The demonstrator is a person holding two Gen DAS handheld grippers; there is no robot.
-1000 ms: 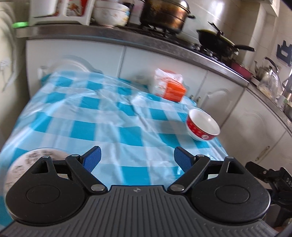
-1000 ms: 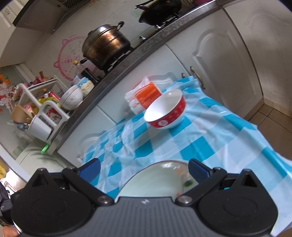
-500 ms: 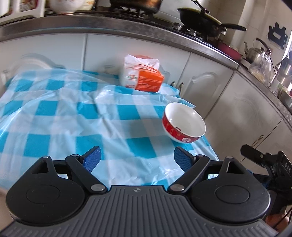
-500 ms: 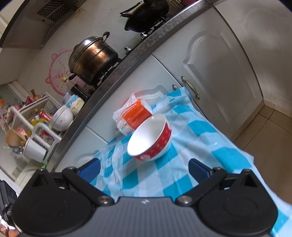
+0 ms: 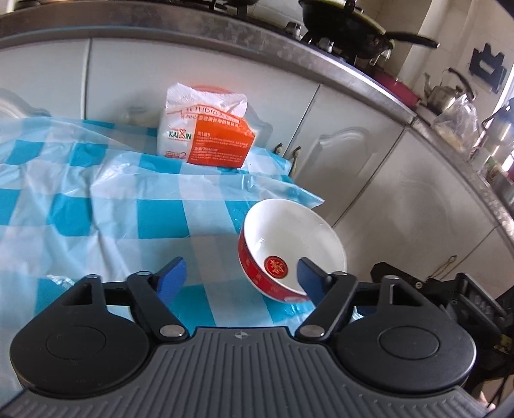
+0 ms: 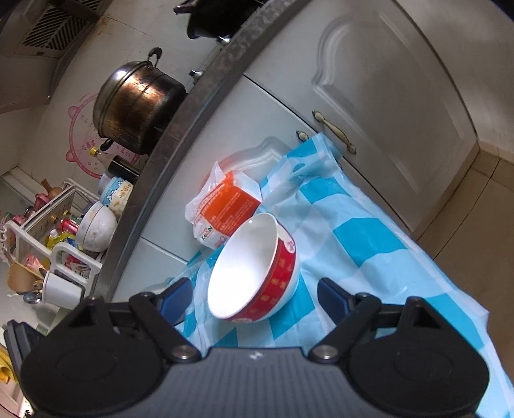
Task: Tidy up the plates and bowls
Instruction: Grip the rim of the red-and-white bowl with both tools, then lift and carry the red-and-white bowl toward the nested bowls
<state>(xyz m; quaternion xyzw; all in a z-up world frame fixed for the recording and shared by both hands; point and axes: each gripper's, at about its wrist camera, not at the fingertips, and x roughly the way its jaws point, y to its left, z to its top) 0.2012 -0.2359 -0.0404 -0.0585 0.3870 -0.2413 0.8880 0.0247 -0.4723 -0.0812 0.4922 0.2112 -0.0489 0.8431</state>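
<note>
A: This is a kitchen, with white cabinet doors (image 5: 369,180) under a grey steel counter (image 5: 199,22) along the far side. Nearer lies a table under a blue-and-white checked cloth (image 5: 128,205). What sits on it?

B: The biggest thing is an orange-and-white packet (image 5: 205,135) at the far edge, against the cabinets. Right of centre, near the cloth's right edge, stands the task's piece: a red bowl (image 5: 289,254) with a white inside, upright on the cloth.

A: And the claws?

B: Both are spread wide and hold nothing. The left gripper (image 5: 237,276) has its right finger over the bowl's near rim and its left finger well to the left over bare cloth. The right gripper (image 6: 253,299) frames the bowl between its two fingers; I cannot tell whether either pad touches it.

A: So how should the pickup go?

B: I judge the right one is better placed. It should bring one finger inside the rim and one outside on the red wall, close squarely, then lift straight up. Glazed ceramic is slick, so a shallow pinch could let it swing or slip.

A: Anything in the way?

B: The packet sits just beyond the bowl, so pushing forward risks nudging it. The cloth is loose, wrinkled plastic and may drag. The left claw crowds the same rim; it should keep clear. A pot (image 6: 135,103) and a pan (image 5: 347,32) sit up on the counter, out of reach.
</note>
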